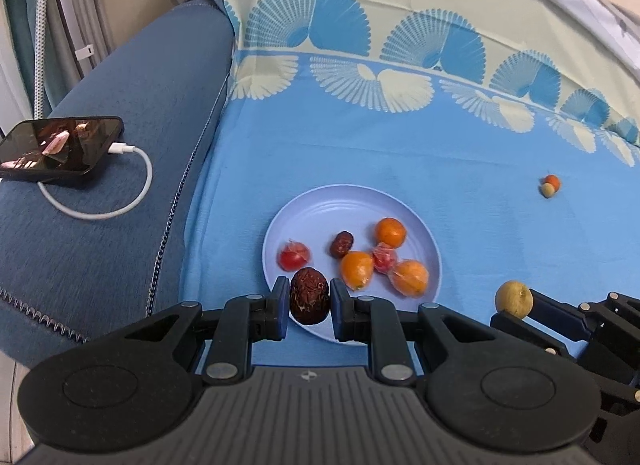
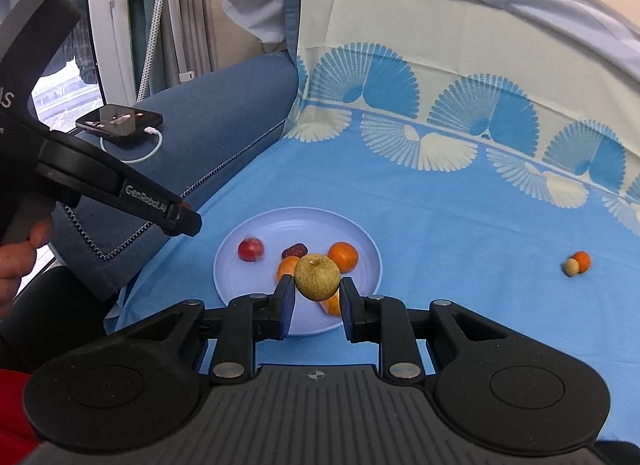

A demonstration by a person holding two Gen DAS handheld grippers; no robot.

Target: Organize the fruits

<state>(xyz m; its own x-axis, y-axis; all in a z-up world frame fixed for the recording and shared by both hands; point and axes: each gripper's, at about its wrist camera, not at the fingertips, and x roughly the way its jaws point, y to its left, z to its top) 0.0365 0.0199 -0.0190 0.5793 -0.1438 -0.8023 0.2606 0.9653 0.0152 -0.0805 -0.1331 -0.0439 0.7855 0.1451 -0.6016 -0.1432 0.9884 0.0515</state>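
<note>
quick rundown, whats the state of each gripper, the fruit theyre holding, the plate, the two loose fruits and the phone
left gripper: shut on the dried date
dried date: held over the plate's near rim
right gripper: shut on the tan round fruit
tan round fruit: held above the plate
plate: holding six fruits
two small fruits: off the plate, touching each other
phone: screen on, cable plugged in

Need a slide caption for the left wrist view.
Left hand-held gripper holds a dried date over the fruit plate; phone charging nearby.
</note>
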